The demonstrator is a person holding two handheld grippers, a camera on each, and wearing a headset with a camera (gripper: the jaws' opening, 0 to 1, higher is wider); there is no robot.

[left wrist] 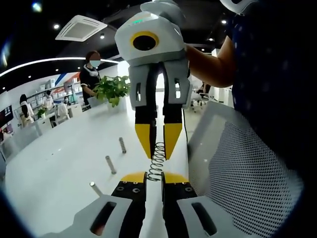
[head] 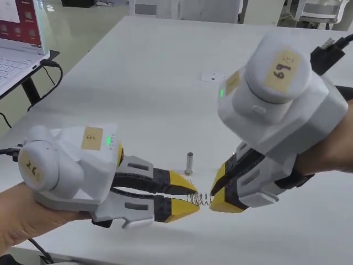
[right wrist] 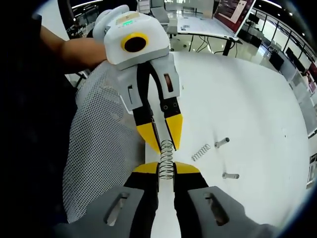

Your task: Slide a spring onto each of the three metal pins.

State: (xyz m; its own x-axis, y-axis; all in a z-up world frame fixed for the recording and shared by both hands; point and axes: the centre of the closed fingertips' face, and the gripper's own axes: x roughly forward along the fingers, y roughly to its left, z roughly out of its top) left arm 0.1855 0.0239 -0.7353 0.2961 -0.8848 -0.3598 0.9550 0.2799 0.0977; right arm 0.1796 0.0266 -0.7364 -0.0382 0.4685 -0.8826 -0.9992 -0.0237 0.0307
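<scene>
A small steel spring (head: 201,197) hangs in the air between my two grippers, just above the white table's near edge. My left gripper (head: 190,199) is shut on its left end, and my right gripper (head: 212,199) is shut on its right end. In the left gripper view the spring (left wrist: 157,159) runs from my left gripper (left wrist: 154,177) up to the right gripper (left wrist: 159,148). Three upright metal pins (left wrist: 111,164) stand bare on the table to the left. In the right gripper view a second spring (right wrist: 200,151) lies loose beside a pin (right wrist: 222,143).
A laptop (head: 16,38) sits on a side stand at the far left. A small white tag (head: 212,76) lies mid-table. A mesh chair (left wrist: 247,168) stands beside the table's near edge. One pin (head: 190,163) stands just behind the grippers.
</scene>
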